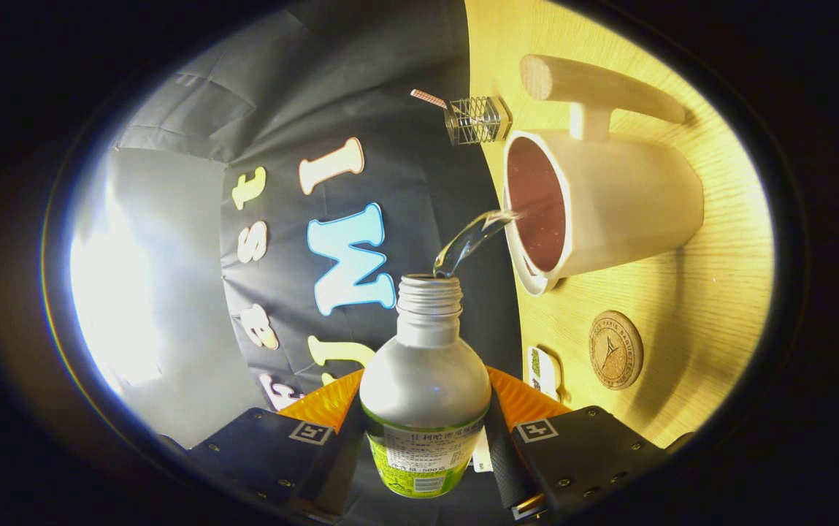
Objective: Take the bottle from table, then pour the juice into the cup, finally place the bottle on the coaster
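My gripper [425,431] is shut on an uncapped bottle [423,380] with a green label, both fingers pressing its sides. The whole view is rolled sideways, so the bottle is tipped toward the wooden table [711,292]. A clear stream of liquid [472,239] arcs from the threaded bottle mouth into a white cup [609,201] just beyond it. The cup has a dark reddish inside and a long wooden handle [598,86]. A round cork coaster [615,349] lies on the table beside the cup, closer to my fingers.
A small wire holder [476,119] with a checked stick in it stands at the table's far edge behind the cup. A small white packet [542,371] lies near the coaster. The black booth cloth [390,109] hangs behind the table.
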Demonstrator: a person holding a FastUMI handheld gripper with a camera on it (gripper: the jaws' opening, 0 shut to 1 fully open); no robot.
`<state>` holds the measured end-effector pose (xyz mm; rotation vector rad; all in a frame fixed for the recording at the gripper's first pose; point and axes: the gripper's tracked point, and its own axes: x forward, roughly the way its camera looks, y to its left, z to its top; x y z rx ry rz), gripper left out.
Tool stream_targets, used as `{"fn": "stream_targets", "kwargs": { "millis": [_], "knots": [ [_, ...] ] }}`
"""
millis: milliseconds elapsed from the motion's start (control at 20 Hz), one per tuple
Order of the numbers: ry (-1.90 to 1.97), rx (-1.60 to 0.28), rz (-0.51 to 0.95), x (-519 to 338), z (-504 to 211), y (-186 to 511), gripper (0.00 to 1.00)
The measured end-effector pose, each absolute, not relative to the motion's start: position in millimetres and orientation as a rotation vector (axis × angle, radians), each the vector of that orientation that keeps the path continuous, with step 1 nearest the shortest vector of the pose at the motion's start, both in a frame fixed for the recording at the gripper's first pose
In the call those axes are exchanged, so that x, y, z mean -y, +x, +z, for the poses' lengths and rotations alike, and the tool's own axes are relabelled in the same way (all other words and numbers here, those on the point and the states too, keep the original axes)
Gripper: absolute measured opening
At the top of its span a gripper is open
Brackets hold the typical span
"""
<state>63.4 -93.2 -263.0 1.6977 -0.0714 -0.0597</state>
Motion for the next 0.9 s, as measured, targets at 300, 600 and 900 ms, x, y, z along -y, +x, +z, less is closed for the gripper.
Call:
{"fn": "stream_targets", "kwargs": {
  "millis": [300, 600, 900],
  "knots": [
    [1.716, 0.087, -0.052, 92.9, -260.5, 62.5, 0.76],
    [1.75, 0.109, -0.051, 94.6, -262.2, 62.4, 0.76],
    [1.778, 0.123, -0.059, 96.2, -266.1, 62.0, 0.76]
  ]
}}
